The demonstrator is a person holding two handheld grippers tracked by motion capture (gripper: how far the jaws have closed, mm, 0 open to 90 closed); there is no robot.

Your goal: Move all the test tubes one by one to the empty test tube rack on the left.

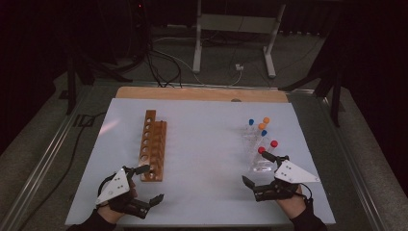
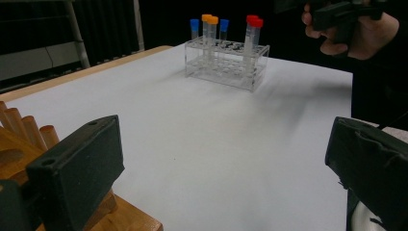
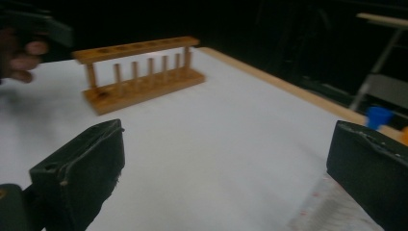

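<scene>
Item: capped tubes [image 1: 262, 137], upright in a clear rack [image 1: 257, 161] at the frame's right, touching our right gripper [image 1: 263, 169] just above it. Jaws wide, empty. Left gripper [image 1: 146, 184], jaws wide, sits lower left beside the wooden rack [image 1: 154, 147]. Right hand nearer.

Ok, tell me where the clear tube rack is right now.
In the high view the clear tube rack stands on the right half of the white table, just beyond the right gripper, across from the wooden rack on the left.
</scene>
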